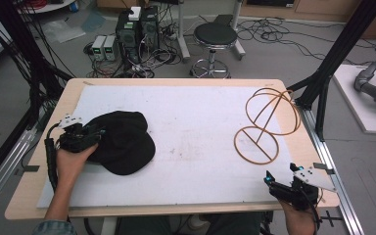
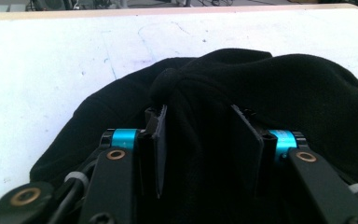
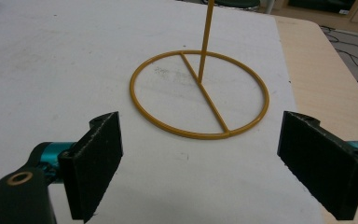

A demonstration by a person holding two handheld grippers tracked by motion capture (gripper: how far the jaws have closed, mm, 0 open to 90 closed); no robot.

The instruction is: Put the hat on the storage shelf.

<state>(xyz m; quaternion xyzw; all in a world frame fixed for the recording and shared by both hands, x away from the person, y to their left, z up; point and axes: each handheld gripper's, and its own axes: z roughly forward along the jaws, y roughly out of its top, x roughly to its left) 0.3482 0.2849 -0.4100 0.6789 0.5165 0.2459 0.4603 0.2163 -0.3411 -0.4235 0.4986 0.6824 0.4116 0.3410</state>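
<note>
Left side of table (image 1: 186, 93): the person's left hand (image 1: 73, 159) is holding the left gripper (image 1: 94, 133) against the black cap (image 1: 125, 142), which is lying on the white mat (image 1: 191, 122) at the left-centre of the table, well apart from the stand. In the left gripper view, the left gripper (image 2: 200, 126) is clamping a raised fold of the black cap (image 2: 270, 88); cloth is bunching up between the two flat pads (image 2: 161, 149) and both pads are pressing into it. No earlier frame is available for comparison, so only the grip itself is being noted. The rest of the cap is spreading out flat on the mat around the jaws, brim toward the table's middle.

Right side of table: the yellow wire stand (image 1: 264, 125) is standing on the mat near the right edge, its round base ring flat on the surface and its upper rings rising on a thin rod. In the right gripper view the base ring of the yellow wire stand (image 3: 200, 95) is lying ahead of the jaws, not touching them.

Bottom right: the right gripper (image 1: 280, 177) is resting at the near right corner of the table. Its jaws are standing wide apart, released, with nothing between them; the right gripper (image 3: 200, 163) is showing bare mat between its pads (image 3: 98, 158).
</note>
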